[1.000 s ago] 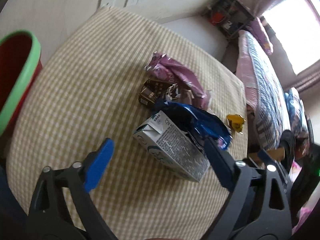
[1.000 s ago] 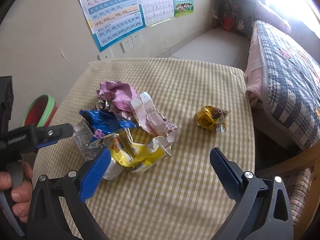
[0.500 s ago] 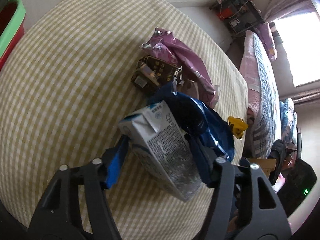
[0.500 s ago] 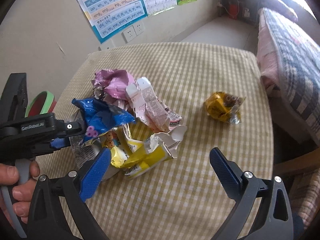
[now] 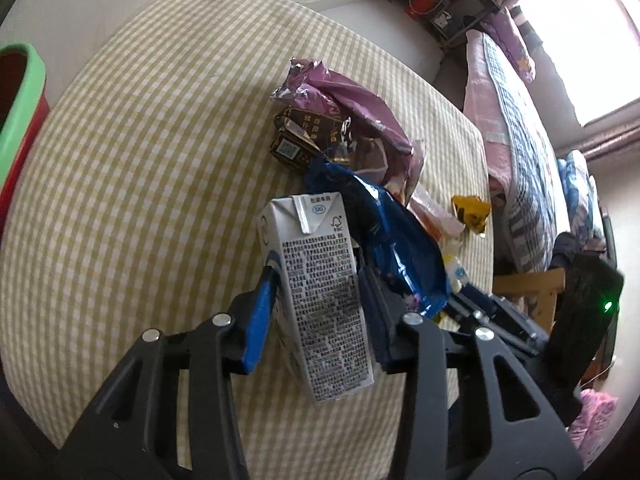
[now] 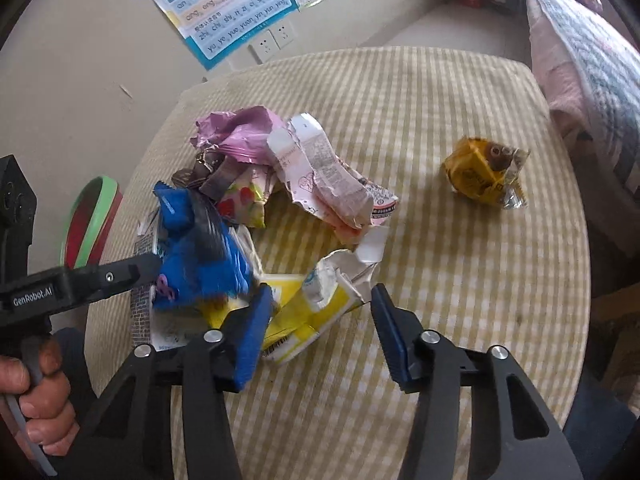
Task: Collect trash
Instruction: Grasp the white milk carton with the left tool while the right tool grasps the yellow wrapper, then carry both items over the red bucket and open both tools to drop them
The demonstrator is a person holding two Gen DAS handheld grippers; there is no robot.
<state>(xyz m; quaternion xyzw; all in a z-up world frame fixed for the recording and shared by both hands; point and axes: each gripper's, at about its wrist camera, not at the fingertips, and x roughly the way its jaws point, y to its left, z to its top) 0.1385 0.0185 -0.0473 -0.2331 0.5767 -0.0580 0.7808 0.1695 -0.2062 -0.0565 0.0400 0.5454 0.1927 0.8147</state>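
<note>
Jaws of the left gripper (image 5: 320, 300) are clenched on a white rectangular drink carton with dense black print (image 5: 320, 280), their blue pads pressed against its two long sides, the carton tilted with its folded top pointing away from the camera; a crumpled glossy blue foil wrapper (image 5: 392, 240) lies just beside the carton, touching the gripper's right finger; jaws of the right gripper (image 6: 320, 328) stand apart, released, with a torn yellow-and-white paper carton (image 6: 312, 304) lying between the blue pads, whether touching them cannot be told; beyond these, a flattened dark brown box with gold lettering (image 5: 308, 136), a crinkled pink-purple foil bag (image 5: 352, 100) and a torn pale pink paper carton (image 6: 328, 176) lie heaped together on the yellow-and-white checked tablecloth (image 5: 140, 160); a crumpled yellow snack wrapper (image 6: 480, 176) sits well apart from the heap, toward the bed with a plaid quilt (image 6: 592, 48); a red bin with a green rim (image 5: 20, 112) stands beside the table's edge.
</note>
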